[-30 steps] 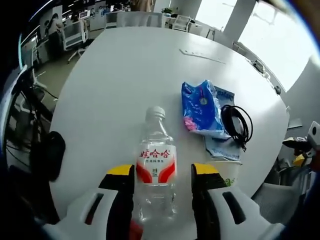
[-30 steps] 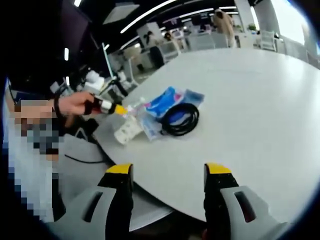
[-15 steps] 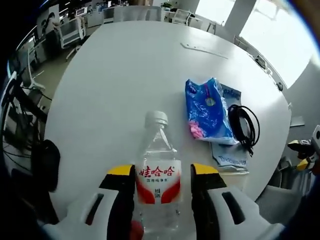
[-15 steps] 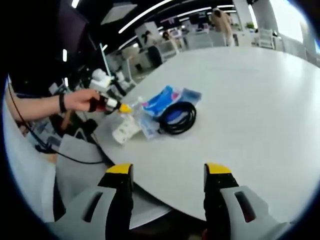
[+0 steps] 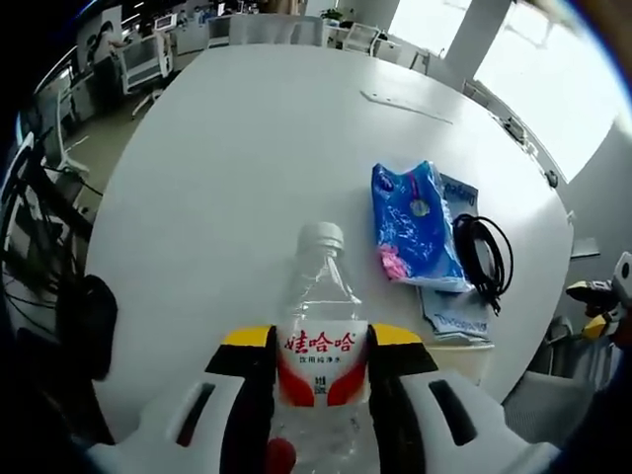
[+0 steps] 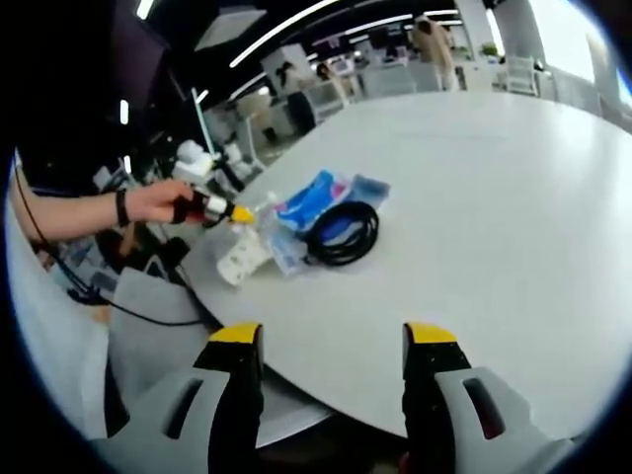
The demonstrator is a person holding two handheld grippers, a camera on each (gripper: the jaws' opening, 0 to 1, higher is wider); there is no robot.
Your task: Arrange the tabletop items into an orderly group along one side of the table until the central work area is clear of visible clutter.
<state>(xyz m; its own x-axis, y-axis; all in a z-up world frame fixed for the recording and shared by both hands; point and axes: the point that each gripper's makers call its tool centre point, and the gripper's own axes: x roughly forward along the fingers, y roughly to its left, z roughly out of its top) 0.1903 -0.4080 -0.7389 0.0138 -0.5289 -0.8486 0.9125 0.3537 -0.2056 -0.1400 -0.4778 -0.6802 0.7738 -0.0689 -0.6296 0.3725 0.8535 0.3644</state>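
Observation:
A clear water bottle (image 5: pixel 318 296) with a white cap and a red and white label stands upright on the white table (image 5: pixel 237 158). My left gripper (image 5: pixel 318 346) is shut on the bottle, its yellow-tipped jaws pressed against the label on both sides. In the right gripper view, a hand holds the left gripper (image 6: pixel 219 209) at the table's near-left edge, by the bottle (image 6: pixel 265 219). My right gripper (image 6: pixel 333 341) hangs open off the table's edge with nothing between its jaws.
A blue packet (image 5: pixel 415 222) lies on a flat pale-blue packet (image 5: pixel 452 306), with a coiled black cable (image 5: pixel 482 255) beside them. A white packet (image 6: pixel 237 263) lies near the bottle at the table's edge. Office chairs and desks ring the table.
The left gripper's jaws have closed in from either side of the bottle onto its label. The right gripper has stayed open and almost still.

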